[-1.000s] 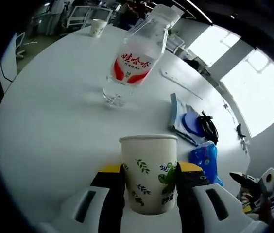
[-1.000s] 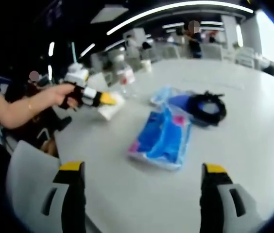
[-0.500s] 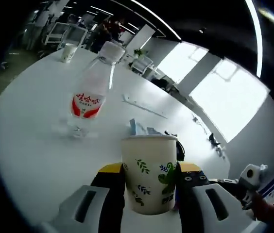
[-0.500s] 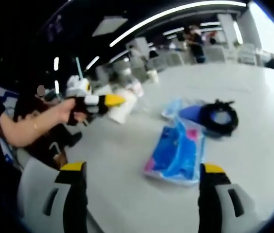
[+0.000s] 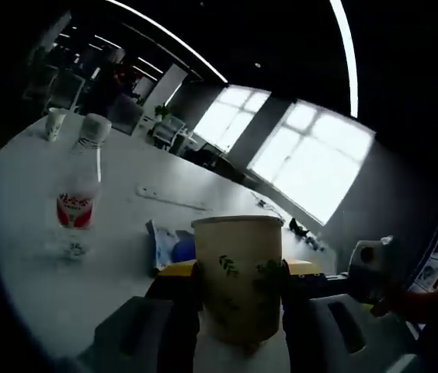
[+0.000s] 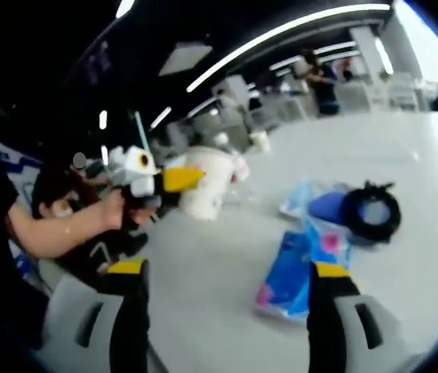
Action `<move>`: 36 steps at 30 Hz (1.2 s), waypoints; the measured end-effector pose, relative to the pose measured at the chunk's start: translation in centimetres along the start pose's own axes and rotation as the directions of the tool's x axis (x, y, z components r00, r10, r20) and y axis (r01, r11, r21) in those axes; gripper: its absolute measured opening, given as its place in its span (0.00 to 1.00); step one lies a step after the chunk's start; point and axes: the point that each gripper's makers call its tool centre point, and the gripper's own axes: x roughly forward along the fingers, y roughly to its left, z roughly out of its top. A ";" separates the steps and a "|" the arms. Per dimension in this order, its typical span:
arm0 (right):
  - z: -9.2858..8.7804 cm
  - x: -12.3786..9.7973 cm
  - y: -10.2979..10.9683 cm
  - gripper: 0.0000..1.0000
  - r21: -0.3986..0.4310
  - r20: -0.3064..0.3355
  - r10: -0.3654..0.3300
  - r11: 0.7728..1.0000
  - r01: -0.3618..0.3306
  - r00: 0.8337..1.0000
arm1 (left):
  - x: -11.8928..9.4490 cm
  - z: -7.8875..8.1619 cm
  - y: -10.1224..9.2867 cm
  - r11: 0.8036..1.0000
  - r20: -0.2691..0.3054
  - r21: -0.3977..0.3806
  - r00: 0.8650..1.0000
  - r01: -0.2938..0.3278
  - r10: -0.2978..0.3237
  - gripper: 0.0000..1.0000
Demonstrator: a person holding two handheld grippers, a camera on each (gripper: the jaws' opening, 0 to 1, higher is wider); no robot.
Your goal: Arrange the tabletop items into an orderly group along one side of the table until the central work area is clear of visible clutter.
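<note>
My left gripper [image 5: 238, 284] is shut on a white paper cup [image 5: 238, 276] printed with green leaves, held up above the white table [image 5: 17, 256]. That same cup [image 6: 203, 180] and the left gripper [image 6: 174, 180] appear at the left of the right gripper view, raised in a person's hand. A clear water bottle [image 5: 79, 190] with a red label stands on the table to the left. My right gripper [image 6: 223, 268] is open over the table, with a blue plastic packet [image 6: 297, 268] lying ahead of it and a black coiled cable [image 6: 370, 214] further right.
A second paper cup [image 5: 53, 123] stands far back on the table. A blue and white pouch [image 5: 168, 245] lies behind the held cup. A white strip [image 5: 168, 200] lies further back. Chairs and a person stand beyond the table edge.
The left gripper has lifted and tilted up with the cup, so the bottle now sits lower and further left in its view. In the right gripper view the raised cup has come closer.
</note>
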 end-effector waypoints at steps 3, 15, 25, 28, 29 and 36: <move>0.4 0.3 0.4 0.80 -0.006 0.009 0.015 1.000 -0.015 1.000 | 0.1 0.3 -1.7 0.997 0.020 0.026 0.997 0.076 -0.076 0.39; 2.6 0.9 2.5 0.75 -0.052 0.073 0.085 0.995 -0.081 0.994 | 0.0 0.8 -5.5 0.969 0.061 0.099 0.971 0.225 -0.232 0.40; 4.1 1.2 3.8 0.68 -0.084 0.129 0.129 0.989 -0.119 0.983 | -0.2 0.7 -7.7 0.948 0.072 0.109 0.949 0.298 -0.307 0.40; 4.4 1.3 4.4 0.65 -0.082 0.139 0.156 0.986 -0.146 0.978 | -0.3 0.7 -8.1 0.943 0.074 0.115 0.944 0.313 -0.322 0.40; 4.5 1.3 4.6 0.64 -0.085 0.143 0.165 0.984 -0.154 0.976 | -0.3 0.7 -8.3 0.941 0.074 0.114 0.941 0.320 -0.329 0.40; 4.9 1.3 5.7 0.55 -0.115 0.155 0.208 0.975 -0.191 0.966 | -0.6 1.4 -9.3 0.927 0.111 0.106 0.922 0.360 -0.371 0.40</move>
